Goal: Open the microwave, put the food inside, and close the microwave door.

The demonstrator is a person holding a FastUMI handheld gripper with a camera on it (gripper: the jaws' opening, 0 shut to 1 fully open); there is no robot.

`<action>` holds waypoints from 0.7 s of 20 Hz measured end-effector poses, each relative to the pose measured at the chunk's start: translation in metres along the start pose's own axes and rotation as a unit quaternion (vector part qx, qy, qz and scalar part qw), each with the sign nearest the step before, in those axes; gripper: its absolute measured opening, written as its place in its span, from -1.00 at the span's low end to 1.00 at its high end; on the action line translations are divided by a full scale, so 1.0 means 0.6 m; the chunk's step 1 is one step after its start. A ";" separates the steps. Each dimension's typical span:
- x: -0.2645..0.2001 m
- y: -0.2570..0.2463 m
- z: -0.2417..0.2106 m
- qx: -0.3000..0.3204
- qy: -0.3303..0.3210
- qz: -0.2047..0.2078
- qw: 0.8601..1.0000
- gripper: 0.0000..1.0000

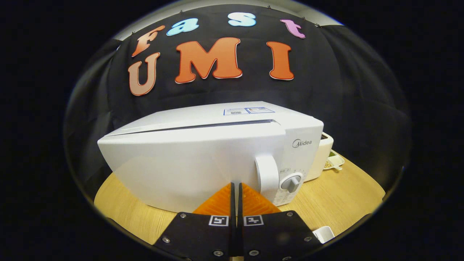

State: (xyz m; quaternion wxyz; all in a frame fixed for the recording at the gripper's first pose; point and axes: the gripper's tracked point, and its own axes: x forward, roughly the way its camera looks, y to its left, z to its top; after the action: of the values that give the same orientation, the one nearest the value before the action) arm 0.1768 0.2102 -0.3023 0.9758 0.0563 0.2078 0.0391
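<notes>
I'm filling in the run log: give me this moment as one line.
gripper: fingers shut, holding nothing | tips at microwave door, beside handle | door closed | food tray behind microwave

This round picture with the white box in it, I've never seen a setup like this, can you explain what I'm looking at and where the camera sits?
The camera rides on a hand-held tool, a pair of tongs that a person carries; it looks forward along the two fingers, which rise at the bottom of the view. The fingers are pressed together with nothing between them. Their tips sit right at the front of the microwave, a white box with its door shut. Just beside the tips are the door handle and a round knob. The microwave stands on a wooden table. Behind it, past the knob side, is a white appliance with a small white tray next to it holding something too small to make out. The lens bends everything, hence the bulging shapes.
</notes>
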 end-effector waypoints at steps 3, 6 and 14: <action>0.014 -0.006 -0.014 -0.012 0.008 0.006 1.000 -0.99; 0.020 -0.009 -0.013 -0.012 0.007 -0.001 1.000 -0.99; -0.118 0.024 0.093 0.012 -0.019 0.032 0.999 -0.99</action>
State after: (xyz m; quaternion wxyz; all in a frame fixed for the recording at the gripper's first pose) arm 0.1344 0.2119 -0.2215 0.9769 0.0755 0.1882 0.0672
